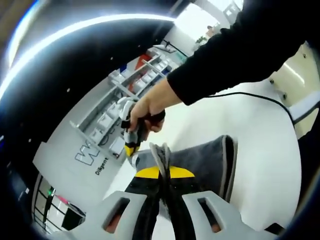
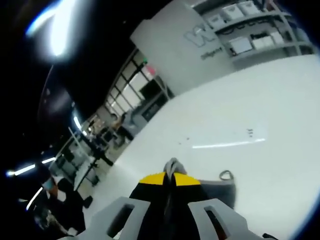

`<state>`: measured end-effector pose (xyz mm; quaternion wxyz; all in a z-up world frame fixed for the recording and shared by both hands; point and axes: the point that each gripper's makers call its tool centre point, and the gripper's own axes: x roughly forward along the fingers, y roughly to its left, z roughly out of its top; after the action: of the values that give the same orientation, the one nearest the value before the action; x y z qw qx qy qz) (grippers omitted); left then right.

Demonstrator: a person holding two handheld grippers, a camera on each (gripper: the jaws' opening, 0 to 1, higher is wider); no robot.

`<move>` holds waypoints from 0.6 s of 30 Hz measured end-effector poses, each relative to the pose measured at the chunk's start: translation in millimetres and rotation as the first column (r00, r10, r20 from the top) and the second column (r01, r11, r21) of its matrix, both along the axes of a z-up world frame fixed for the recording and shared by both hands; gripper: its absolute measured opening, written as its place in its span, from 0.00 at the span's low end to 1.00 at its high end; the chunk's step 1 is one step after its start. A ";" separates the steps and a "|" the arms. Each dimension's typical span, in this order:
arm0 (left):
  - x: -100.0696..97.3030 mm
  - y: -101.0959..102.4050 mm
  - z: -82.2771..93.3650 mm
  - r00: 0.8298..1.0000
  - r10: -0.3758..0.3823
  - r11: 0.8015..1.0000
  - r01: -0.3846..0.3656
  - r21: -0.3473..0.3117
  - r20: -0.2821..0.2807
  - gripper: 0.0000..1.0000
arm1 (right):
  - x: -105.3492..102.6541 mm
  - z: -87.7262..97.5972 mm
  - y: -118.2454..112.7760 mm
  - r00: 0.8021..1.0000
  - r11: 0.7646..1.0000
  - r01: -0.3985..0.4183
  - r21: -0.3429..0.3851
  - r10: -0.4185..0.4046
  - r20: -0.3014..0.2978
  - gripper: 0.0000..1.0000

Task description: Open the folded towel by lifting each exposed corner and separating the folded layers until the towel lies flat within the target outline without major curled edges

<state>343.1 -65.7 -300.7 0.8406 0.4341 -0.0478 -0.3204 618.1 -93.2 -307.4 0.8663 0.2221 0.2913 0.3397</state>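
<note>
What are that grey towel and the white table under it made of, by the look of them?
The towel looks like soft woven cloth, matte grey with a darker band along its edge; it drapes and folds. The table looks like a smooth, hard white surface, slightly glossy; whether laminate or painted board, the pictures can't tell.

In the left gripper view, my left gripper (image 1: 162,175) rises from six o'clock, its jaws closed on the edge of the grey, dark-bordered towel (image 1: 205,162), which extends toward three o'clock over the white table surface (image 1: 260,150). At eleven o'clock from the jaws, a hand (image 1: 150,102) holds my right gripper (image 1: 131,147) against the towel's far corner. Behind it, at ten o'clock, stands the grey shelving unit of bins (image 1: 120,100). In the right gripper view, the towel (image 2: 215,192) lies at five o'clock, pinched between my jaws; shelving (image 2: 250,30) sits at one o'clock.
</note>
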 end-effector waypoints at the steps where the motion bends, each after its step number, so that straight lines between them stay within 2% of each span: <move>1: 0.1 1.8 0.8 1.000 0.001 1.000 -0.001 -0.002 0.001 0.02 | -0.4 1.9 1.9 1.000 1.000 -0.003 -0.001 0.003 0.002 0.00; 7: 0.8 9.5 3.3 1.000 0.003 1.000 -0.003 -0.025 0.002 0.03 | -2.0 3.3 4.0 1.000 1.000 0.001 -0.026 -0.001 -0.003 0.00; 10: 0.6 13.5 6.2 1.000 0.007 0.999 -0.006 -0.043 0.003 0.03 | -2.5 6.9 4.2 1.000 1.000 0.019 -0.016 -0.020 -0.021 0.00; 18: 2.1 26.9 9.3 1.000 0.015 0.996 -0.015 -0.087 -0.001 0.03 | -6.1 17.2 19.4 1.000 0.999 0.011 -0.038 -0.011 -0.008 0.00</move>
<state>345.3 -38.8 -291.4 0.8611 0.3972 -0.0584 -0.3120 612.0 -73.8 -290.3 0.8710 0.2084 0.2999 0.3285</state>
